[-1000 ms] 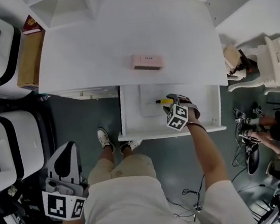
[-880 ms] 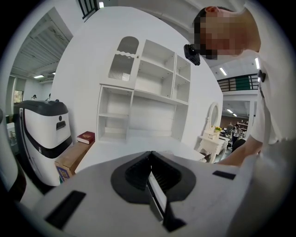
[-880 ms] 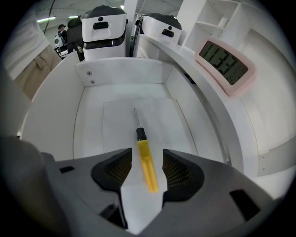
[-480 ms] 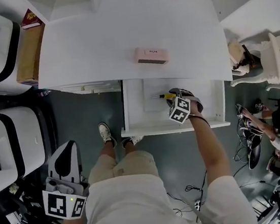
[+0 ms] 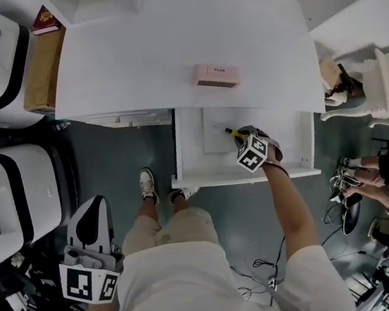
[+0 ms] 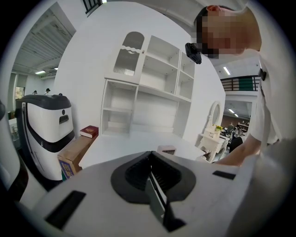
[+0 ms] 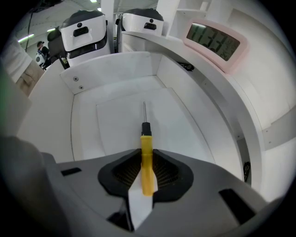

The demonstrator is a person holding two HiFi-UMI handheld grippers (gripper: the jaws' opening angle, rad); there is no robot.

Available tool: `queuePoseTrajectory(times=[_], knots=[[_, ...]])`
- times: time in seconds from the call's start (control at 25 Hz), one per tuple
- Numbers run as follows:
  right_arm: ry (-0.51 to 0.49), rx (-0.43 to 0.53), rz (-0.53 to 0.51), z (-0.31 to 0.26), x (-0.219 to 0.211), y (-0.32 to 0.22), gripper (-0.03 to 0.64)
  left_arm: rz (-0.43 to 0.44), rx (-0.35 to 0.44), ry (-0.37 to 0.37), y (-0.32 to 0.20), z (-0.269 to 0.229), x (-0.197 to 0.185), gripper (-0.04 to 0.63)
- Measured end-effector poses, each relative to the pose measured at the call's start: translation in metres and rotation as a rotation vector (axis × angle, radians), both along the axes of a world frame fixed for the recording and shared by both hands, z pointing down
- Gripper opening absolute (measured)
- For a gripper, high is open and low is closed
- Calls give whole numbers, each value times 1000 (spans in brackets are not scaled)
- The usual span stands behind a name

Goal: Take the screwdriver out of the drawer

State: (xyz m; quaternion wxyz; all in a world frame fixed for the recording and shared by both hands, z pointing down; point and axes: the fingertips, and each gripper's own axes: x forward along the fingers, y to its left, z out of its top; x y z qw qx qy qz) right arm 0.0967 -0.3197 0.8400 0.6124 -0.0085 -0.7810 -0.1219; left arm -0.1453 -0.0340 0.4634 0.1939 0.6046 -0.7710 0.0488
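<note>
Grasping step: right gripper point(image 7: 146, 181) jaws have just been closing onto the yellow-handled metal-shaft screwdriver point(image 7: 146, 150), tip at 12 o'clock in the open white drawer point(image 7: 113, 90); next should be a lift clear.

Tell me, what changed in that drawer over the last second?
The right gripper has just been closing its jaws and now clamps the screwdriver by its yellow handle; the shaft has swung askew in the open drawer. The pink clock and the shut left gripper look unchanged.
</note>
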Motion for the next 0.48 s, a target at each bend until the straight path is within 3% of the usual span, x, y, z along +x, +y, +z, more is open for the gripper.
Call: queuePoseTrajectory(times=[0.16, 0.48], knots=[[-19, 25, 76, -1, 1, 0, 83, 24, 20, -6, -4, -5, -3, 15], [-44, 66, 115, -14, 10, 20, 84, 88, 57, -5, -11, -13, -2, 15]])
